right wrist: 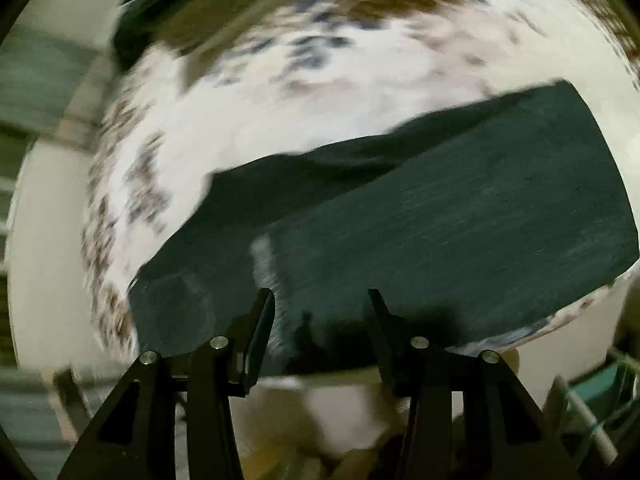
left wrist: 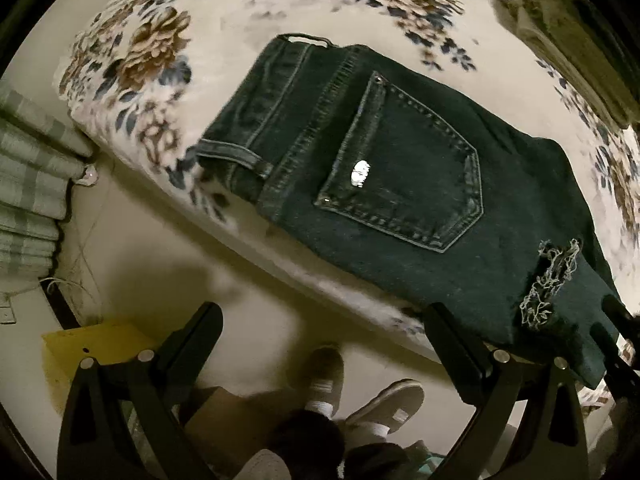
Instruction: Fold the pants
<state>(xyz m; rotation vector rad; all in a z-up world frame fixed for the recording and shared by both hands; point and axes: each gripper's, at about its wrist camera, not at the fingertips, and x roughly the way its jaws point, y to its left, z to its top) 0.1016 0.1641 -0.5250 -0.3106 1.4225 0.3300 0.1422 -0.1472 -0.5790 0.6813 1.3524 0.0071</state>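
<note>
Floral bedspread is bearing the half-folded black jeans; both the left gripper and right gripper are being held apart, empty; overhanging denim is risking slipping floorward.

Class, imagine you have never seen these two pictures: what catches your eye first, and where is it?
First, the dark denim jeans spread across the floral bedspread, stitched back pocket facing up mid-frame. Next, the frayed pale tear in the denim at the lower right of the left wrist view. In the blurred right wrist view, the right gripper stands open just over the near edge of the jeans.
</note>
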